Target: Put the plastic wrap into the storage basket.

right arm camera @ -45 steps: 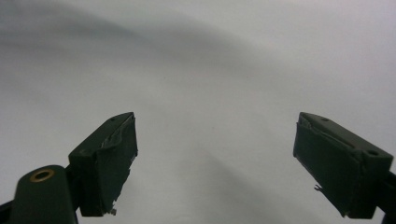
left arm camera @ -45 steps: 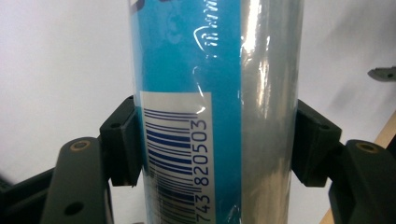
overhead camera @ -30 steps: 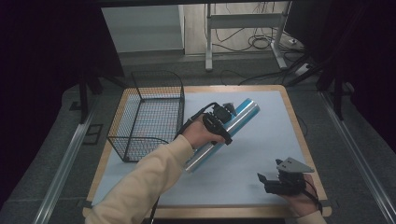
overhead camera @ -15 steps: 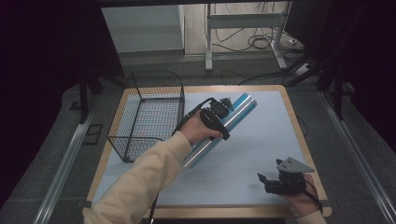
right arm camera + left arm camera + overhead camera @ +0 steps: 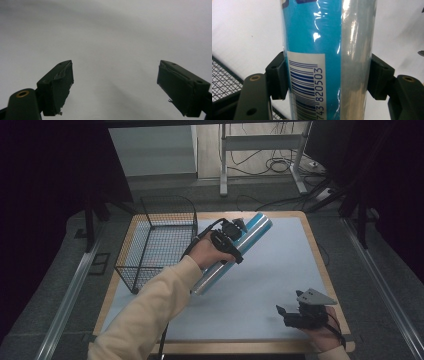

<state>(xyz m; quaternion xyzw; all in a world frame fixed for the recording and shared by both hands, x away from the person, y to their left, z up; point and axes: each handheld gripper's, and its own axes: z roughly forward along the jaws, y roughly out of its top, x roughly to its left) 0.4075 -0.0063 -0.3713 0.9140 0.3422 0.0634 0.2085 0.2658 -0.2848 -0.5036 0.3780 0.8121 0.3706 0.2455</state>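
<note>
A long roll (image 5: 253, 227) wrapped in clear film, blue on one side and silver on the other, hangs slanted over the table's middle, its far end toward the back. My left gripper (image 5: 237, 230) is shut on it near that far end. In the left gripper view the roll (image 5: 312, 32) with its barcode label stands between the gripper (image 5: 328, 75), both pads pressed against its sides. My right gripper (image 5: 292, 314) rests near the front right corner, open, with nothing between its jaws. The right gripper view has that gripper (image 5: 115, 82) over bare pale table surface.
A black wire basket (image 5: 159, 240) stands at the table's back left, close beside the roll; its mesh (image 5: 224, 80) appears in the left gripper view. The table (image 5: 285, 265) has a pale mat and a wooden border. Cables and a metal frame lie on the floor beyond.
The left gripper has carried the roll slightly toward the back left, nearer the basket. The right gripper has stayed in place.
</note>
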